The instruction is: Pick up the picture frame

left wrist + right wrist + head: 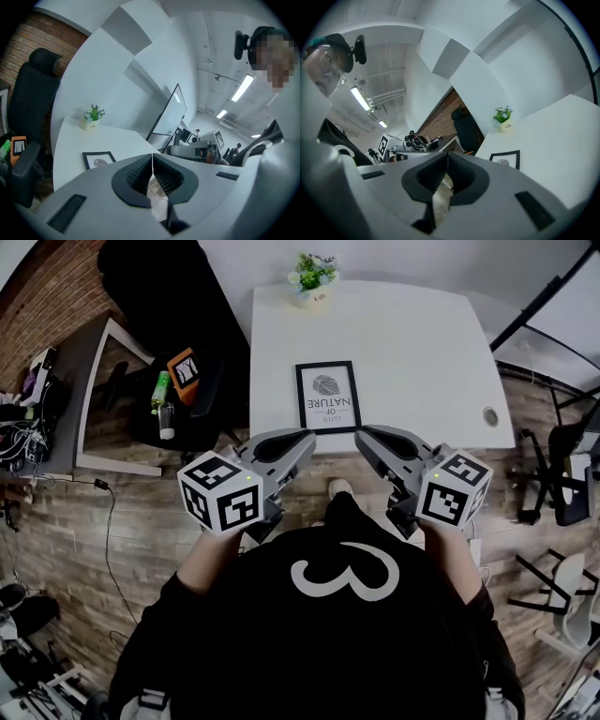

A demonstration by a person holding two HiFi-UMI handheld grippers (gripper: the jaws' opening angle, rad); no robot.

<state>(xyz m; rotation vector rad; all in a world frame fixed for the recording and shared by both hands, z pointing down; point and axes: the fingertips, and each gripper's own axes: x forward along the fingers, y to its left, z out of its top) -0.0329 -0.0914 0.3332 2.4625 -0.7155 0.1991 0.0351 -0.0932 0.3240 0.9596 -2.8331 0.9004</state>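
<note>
"OF NATURE" in bold capitals on the print in the black rectangular picture frame [328,397], lying on the white counter [412,352]. The smaller line above it is illegible.

Large white "3", lying sideways, on the black shirt [281,634].

Lettering on the small cream flower pot [316,297] is too small to read.

white table [412,352] | potted plant [312,277] at far edge | black chair [155,287] left of table | green bottle [160,388]

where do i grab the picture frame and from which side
Probably grip the picture frame by its near border, coming over the near edge of the table: it lies flat, that border nearest the shut left gripper and right gripper.
</note>
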